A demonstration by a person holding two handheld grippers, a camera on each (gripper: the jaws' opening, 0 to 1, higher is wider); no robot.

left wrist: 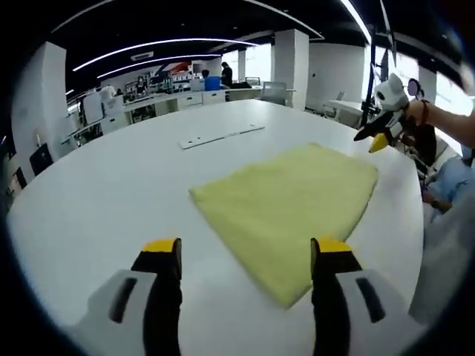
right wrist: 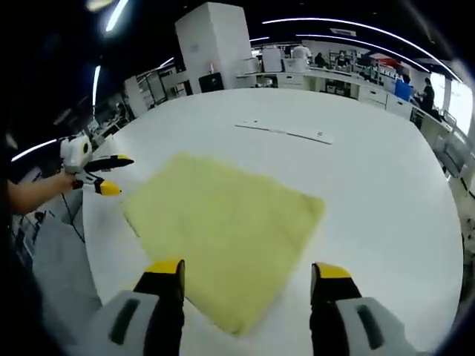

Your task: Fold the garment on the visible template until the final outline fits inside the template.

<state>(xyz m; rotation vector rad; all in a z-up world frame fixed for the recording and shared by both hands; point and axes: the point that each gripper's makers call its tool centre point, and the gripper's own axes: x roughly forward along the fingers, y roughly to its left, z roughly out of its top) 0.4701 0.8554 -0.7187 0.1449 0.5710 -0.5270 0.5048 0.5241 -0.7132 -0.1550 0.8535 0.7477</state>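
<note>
The left gripper [left wrist: 246, 256] hovers with jaws spread wide, holding nothing, above the near corner of the folded yellow garment [left wrist: 291, 204] lying flat on the white table [left wrist: 111, 193]. The right gripper [right wrist: 248, 278] likewise gapes empty over the garment's edge.

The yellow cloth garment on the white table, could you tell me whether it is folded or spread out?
Folded, apparently: the yellow cloth garment lies flat as a compact rectangle on the white table, with a thick, rounded edge nearest the camera. Both grippers are off it.
</note>
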